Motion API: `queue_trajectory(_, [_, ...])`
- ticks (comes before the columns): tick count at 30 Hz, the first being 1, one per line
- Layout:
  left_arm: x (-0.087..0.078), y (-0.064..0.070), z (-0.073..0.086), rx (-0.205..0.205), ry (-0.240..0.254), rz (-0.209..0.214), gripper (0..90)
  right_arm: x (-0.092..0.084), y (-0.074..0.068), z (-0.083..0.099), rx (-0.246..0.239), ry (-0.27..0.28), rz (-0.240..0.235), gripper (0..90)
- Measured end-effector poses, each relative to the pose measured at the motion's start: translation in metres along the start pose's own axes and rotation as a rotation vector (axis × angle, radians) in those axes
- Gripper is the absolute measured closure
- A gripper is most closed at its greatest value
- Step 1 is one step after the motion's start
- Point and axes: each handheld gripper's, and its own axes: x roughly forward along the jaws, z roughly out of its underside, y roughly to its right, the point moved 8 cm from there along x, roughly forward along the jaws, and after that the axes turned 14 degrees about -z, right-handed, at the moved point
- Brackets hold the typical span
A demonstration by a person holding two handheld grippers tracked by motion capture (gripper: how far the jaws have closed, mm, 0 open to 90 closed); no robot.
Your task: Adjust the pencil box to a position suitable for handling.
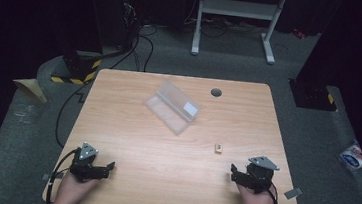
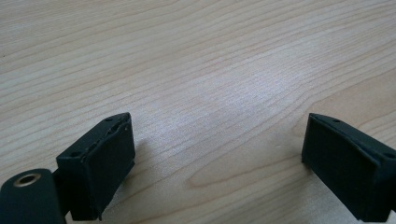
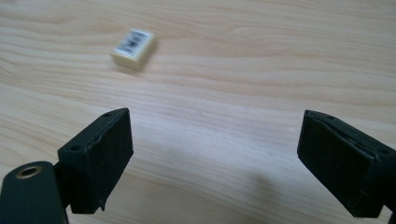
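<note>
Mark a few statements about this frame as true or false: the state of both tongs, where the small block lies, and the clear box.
1. Both tongs, the left tongs and the right tongs, are open and hold nothing. True.
2. The small cream block is clamped in the right tongs. False: it lies on the table, ahead of the open jaws.
3. The clear plastic box sits farther from the person than the block. True.
4. The left tongs touch the clear box. False: they are at the near left edge, well apart from it.
5. The block carries a printed label on top. True.
</note>
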Motion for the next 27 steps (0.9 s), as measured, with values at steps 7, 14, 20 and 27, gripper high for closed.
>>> queue_trajectory(7, [0.000,0.001,0.000,-0.004,0.002,-0.003,9.4,0.016,-0.029,-0.012,0.000,0.014,-0.064,10.2])
queue_trajectory(14, [-0.001,0.000,0.001,-0.004,0.000,-0.005,9.6,0.024,-0.065,-0.041,-0.052,0.039,-0.166,15.5])
queue_trajectory(20, [-0.001,0.001,0.000,0.004,0.004,0.001,9.6,0.035,-0.089,-0.066,-0.078,0.061,-0.194,16.6])
queue_trajectory(27, [0.000,0.003,0.000,0.002,0.003,0.009,9.5,0.059,-0.122,-0.086,-0.110,0.060,-0.242,20.8])
